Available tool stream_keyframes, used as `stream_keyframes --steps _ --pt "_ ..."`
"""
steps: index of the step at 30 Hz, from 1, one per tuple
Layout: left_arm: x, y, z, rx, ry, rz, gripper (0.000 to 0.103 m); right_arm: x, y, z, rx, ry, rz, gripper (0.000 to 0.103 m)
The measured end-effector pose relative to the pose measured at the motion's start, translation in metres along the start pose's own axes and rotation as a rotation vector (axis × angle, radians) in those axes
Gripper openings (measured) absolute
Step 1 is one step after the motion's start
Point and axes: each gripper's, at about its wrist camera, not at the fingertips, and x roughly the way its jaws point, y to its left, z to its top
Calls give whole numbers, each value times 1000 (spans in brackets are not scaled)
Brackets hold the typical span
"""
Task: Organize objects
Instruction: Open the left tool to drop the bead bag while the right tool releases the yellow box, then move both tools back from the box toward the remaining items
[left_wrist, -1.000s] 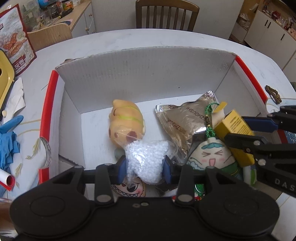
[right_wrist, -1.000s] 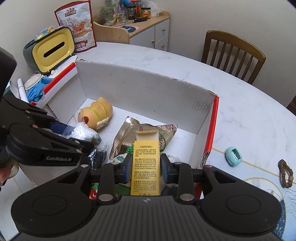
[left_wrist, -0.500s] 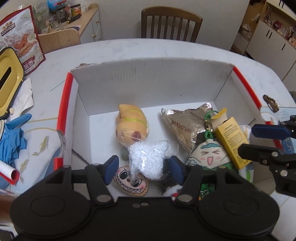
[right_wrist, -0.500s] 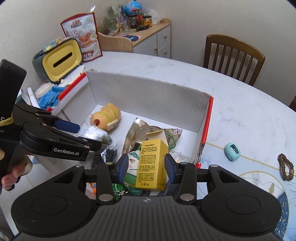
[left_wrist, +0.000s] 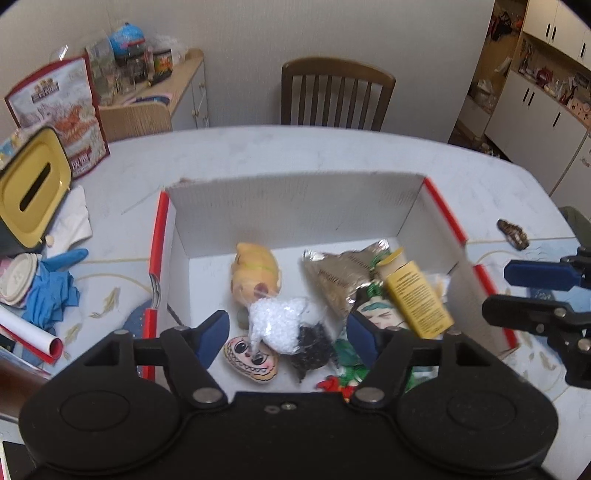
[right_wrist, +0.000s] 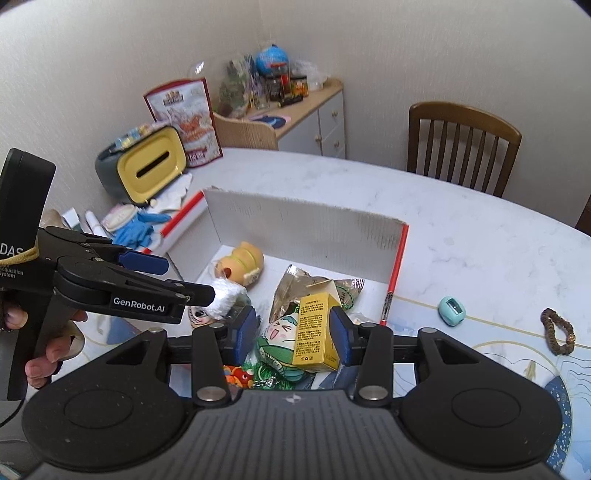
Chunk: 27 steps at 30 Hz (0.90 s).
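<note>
While your left gripper (left_wrist: 288, 326) is hanging released above the white bead bag (left_wrist: 277, 323), your right gripper (right_wrist: 291, 328) is also standing released, the yellow box (right_wrist: 314, 328) lying free between its pads. Only the right view is showing the teal sharpener (right_wrist: 451, 311) outside the cardboard box (right_wrist: 306, 229), with bare table beyond. The gripper bodies are hiding the box's near wall.

Each hand-held gripper is matte black plastic with two round discs at its base, silver screws at the pivots and blue pads on the fingers. The left hand-held gripper (right_wrist: 177, 280) bears white "GenRobot.AI" lettering along one finger and "DAS" on its body.
</note>
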Motion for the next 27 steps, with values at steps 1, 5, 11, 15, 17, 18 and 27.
stream_keyframes --steps 1,5,11,15,17,18,27 --pt "-5 -3 0 2 -10 -4 72 -5 -1 -1 4 -7 4 46" --pt "-19 -18 1 16 -45 0 76 -25 -10 -4 15 -39 17 51" --pt "-30 -49 5 26 -78 -5 82 -55 -36 -12 30 -84 15 61" --pt "-33 -74 9 36 -93 -18 85 -71 -62 -20 54 -101 7 68" --pt "-31 -88 11 39 -97 -24 87 -77 -76 -24 56 -103 0 68" --pt "-30 -95 12 44 -97 -27 88 -80 -83 -27 58 -102 -6 69" --pt "-12 -158 16 73 -106 -35 103 -95 -152 -48 98 -101 -31 70"
